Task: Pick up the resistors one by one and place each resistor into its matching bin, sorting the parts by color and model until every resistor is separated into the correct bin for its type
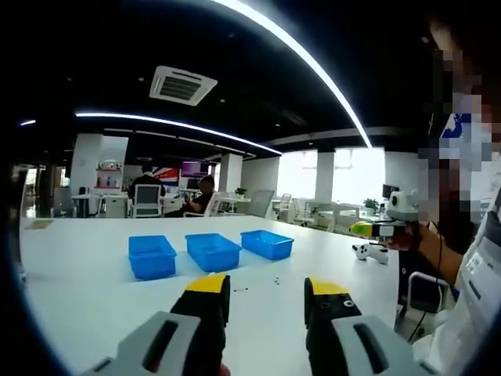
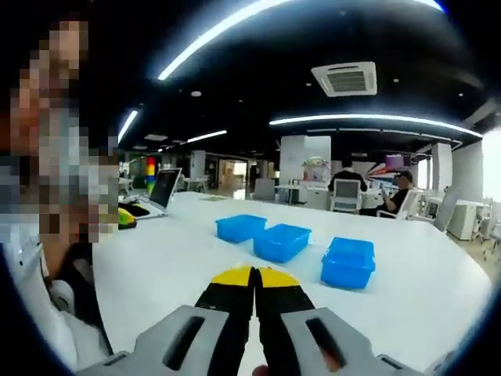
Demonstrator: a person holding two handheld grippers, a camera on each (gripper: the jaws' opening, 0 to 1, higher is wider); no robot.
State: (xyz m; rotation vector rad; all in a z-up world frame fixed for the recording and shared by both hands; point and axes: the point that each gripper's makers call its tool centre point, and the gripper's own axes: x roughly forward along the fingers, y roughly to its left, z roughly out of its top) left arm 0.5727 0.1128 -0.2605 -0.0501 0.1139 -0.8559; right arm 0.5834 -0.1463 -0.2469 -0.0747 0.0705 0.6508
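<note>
Left gripper (image 1: 266,291): wide, above table (image 1: 78,266) edge
Right gripper (image 2: 254,277): closed, empty
Bins (image 1: 212,251): three, mid-table
Resistors (image 1: 275,280): loose, near bins
Room: open office

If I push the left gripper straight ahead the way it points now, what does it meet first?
Probably the bare white table, then the small loose parts lying ahead of the open left gripper. The blue bins sit beyond, slightly left of the line. Depth is hard to judge.
</note>
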